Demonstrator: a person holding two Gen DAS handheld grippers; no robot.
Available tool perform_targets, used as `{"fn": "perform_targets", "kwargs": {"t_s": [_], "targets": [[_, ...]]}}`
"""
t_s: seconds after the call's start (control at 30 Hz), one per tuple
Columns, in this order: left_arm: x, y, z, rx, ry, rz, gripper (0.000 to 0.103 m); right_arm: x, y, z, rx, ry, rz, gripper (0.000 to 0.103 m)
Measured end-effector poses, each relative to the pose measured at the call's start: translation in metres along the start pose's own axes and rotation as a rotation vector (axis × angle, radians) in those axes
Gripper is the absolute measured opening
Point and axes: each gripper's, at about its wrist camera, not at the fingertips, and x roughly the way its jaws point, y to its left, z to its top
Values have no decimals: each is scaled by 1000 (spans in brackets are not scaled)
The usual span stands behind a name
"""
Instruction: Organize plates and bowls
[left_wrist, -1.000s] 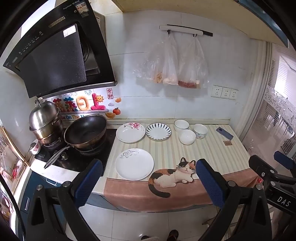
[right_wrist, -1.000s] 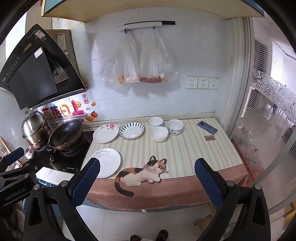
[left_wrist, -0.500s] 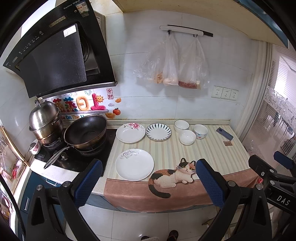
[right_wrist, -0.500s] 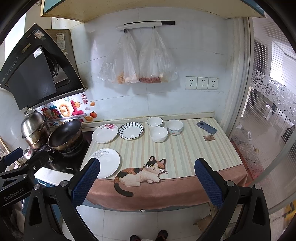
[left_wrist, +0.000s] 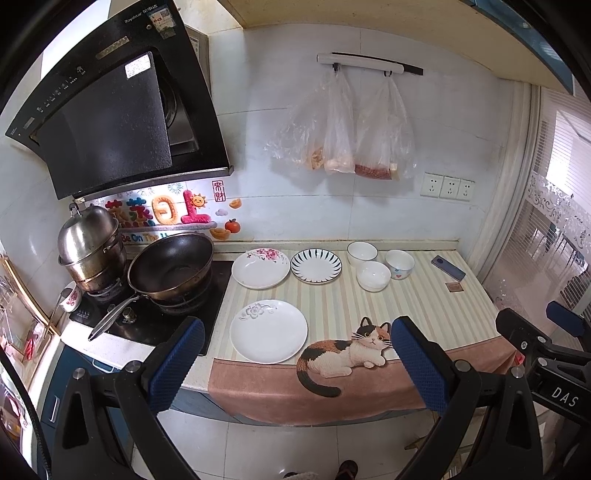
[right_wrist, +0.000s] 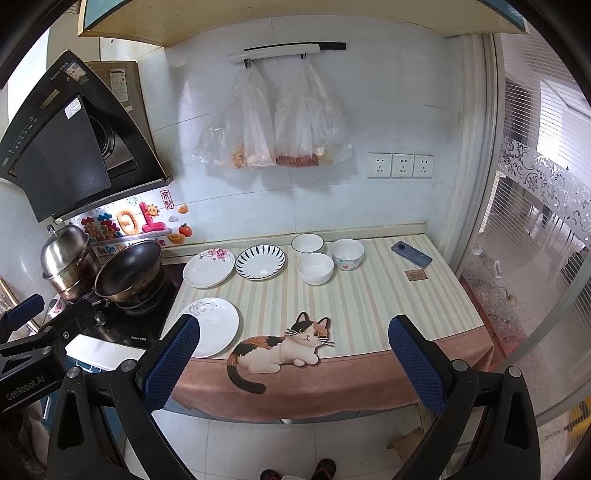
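Both claws hang in front of the bench, well short of the crockery. The left claw (left_wrist: 293, 362) stands wide open with nothing between its blue pads, and the right claw (right_wrist: 291, 363) is equally spread and empty.

On the striped cloth-covered bench (left_wrist: 417, 306), taking the left wrist view as a clock face, three plates lie toward 10 o'clock of the printed calico cat (left_wrist: 347, 350). These are a plain white plate with a grey flower (left_wrist: 268, 331) nearest the front edge, a white plate with pink blossoms (left_wrist: 260, 268) behind it, and a white plate with dark radial stripes (left_wrist: 316, 266) just beside that one. Three bowls cluster at about 1 o'clock of the cat: a white bowl with a dark rim (left_wrist: 362, 253), a plain white bowl (left_wrist: 373, 276) and a white bowl with a small heart mark (left_wrist: 399, 264), set close together.

The risks, as I judge them, lie in the stacking. The plates lie flat, so a pad must catch a thin rim; a shallow bite could let glazed ceramic slip and chip. The front plate sits near the bench edge and could be nudged off. The black wok (left_wrist: 170, 266) and its handle (left_wrist: 114, 318) crowd the left side, and the dark phone (left_wrist: 447, 267) lies at 3 o'clock of the bowls, within a careless sweep.

Against the frames from a second ago almost nothing differs: the dishes lie as they did, both claws are as wide, and the views have barely drifted.
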Motion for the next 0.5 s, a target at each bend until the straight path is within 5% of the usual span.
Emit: {"fn": "perform_targets", "kwargs": {"t_s": [0.5], "targets": [[-3, 6, -2, -4, -5, -1, 103, 1, 8, 5, -11, -4, 3, 103]]}}
